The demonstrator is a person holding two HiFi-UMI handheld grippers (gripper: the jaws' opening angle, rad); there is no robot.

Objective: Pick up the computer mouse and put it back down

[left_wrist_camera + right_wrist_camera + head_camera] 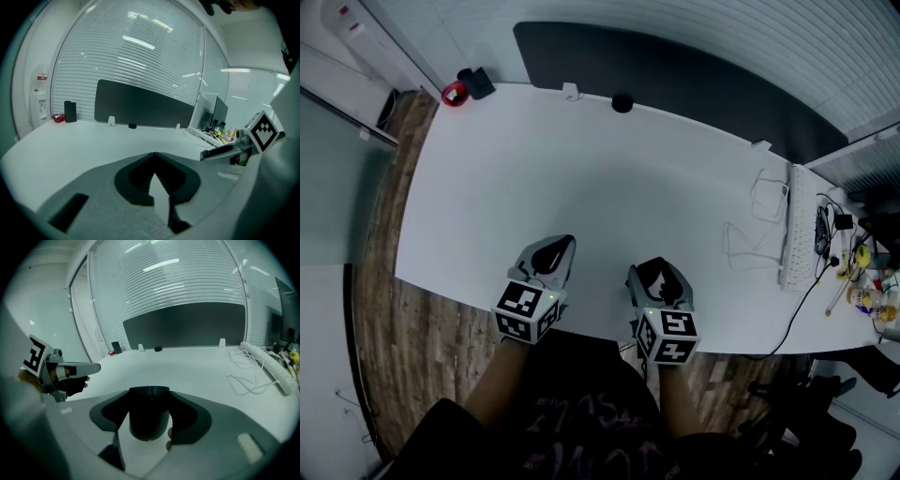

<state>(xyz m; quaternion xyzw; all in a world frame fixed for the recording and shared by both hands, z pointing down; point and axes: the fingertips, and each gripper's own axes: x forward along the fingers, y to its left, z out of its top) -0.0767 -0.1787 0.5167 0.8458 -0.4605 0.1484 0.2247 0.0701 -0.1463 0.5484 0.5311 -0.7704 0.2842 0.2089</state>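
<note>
A: Where is the black rounded computer mouse (149,416)?
B: Between the right tongs (660,272). Their pads press on its two sides, so the jaws stand fairly wide, as wide as the mouse. It is at the near edge of the white table (581,159), right of centre. Whether it rests on the surface or hangs just above it, I cannot tell.
A: And the left tongs (153,157)?
B: Tips together, nothing between them, just left of the right pair.
A: Anything else?
B: A loose white cable (748,234) lies well off to the right.
</note>
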